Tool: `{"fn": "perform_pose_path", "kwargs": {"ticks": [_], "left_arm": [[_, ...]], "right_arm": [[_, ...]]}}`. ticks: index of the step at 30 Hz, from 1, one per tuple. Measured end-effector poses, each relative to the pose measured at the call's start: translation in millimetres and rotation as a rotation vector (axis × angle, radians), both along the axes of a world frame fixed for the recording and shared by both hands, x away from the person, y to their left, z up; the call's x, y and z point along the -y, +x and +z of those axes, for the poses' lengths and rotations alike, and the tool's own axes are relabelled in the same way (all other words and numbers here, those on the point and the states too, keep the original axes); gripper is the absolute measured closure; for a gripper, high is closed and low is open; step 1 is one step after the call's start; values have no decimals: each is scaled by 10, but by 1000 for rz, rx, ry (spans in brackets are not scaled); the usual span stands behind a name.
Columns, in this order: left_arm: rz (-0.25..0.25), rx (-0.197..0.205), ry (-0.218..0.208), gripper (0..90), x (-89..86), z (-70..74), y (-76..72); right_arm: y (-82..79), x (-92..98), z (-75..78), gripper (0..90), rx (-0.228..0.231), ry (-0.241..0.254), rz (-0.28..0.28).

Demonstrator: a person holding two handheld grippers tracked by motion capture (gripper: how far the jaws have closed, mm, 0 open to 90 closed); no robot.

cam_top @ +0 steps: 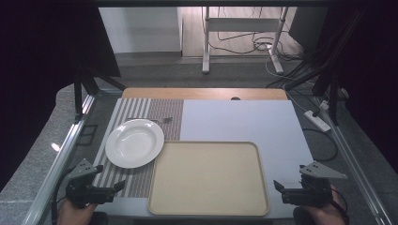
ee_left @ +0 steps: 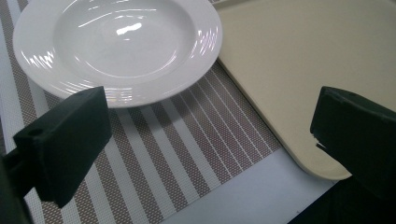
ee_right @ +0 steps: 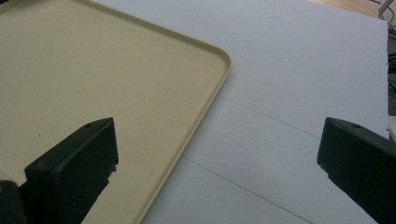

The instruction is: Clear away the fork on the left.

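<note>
The left gripper [cam_top: 119, 185] sits low at the near left corner of the table, held in a hand [cam_top: 75, 213] that comes in from the bottom edge, and its jaws stand wide apart with nothing between them. In the left gripper view those jaws frame the striped placemat [ee_left: 187, 144], with the white plate [ee_left: 116, 44] just beyond them, resting on that mat and untouched. The plate is a deep one with a broad rim, and its right edge lies close beside the left rim of the beige tray [ee_left: 261, 116]; whether they touch I cannot tell. In the high view a fork [cam_top: 157, 120] lies on the mat just behind the plate. The right gripper [cam_top: 278, 186] rests at the near right corner, also in a hand [cam_top: 324, 213], with its jaws spread wide and nothing clamped. In the right gripper view its jaws straddle the tray's right rim [ee_right: 205, 102] and the pale grey table surface [ee_right: 299, 70] beside it. The tray lies flat at the near middle of the table, between the two grippers
</note>
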State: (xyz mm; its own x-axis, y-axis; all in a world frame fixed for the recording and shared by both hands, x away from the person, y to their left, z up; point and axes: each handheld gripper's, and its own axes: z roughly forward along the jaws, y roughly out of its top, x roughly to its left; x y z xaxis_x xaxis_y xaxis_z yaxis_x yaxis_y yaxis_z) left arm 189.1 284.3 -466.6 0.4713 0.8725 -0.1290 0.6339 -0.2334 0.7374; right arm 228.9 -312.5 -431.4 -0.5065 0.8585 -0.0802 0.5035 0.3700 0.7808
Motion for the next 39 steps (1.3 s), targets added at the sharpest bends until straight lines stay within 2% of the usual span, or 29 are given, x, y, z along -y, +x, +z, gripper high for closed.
{"fn": "perform_pose_path", "kwargs": {"ticks": [10, 20, 24, 28, 34, 39], "left_arm": [[-10, -29, -5, 6, -2, -10, 31], [-13, -66, 10, 11, 19, -18, 74], [-26, -74, 12, 4, 23, -14, 87], [-36, -60, -10, 2, 28, -3, 122], [-57, -52, 21, 0, 79, 6, 202], [-63, -66, 49, 0, 115, 3, 264]], "right_arm": [[3, -12, -3, 0, -6, -9, 5], [5, -21, -7, 0, -12, -17, 13], [7, -26, -10, 0, -12, -19, 16], [7, -27, -10, 0, -14, -23, 19], [9, -33, -13, 0, -17, -29, 22], [9, -35, -14, 0, -18, -31, 24]]}}
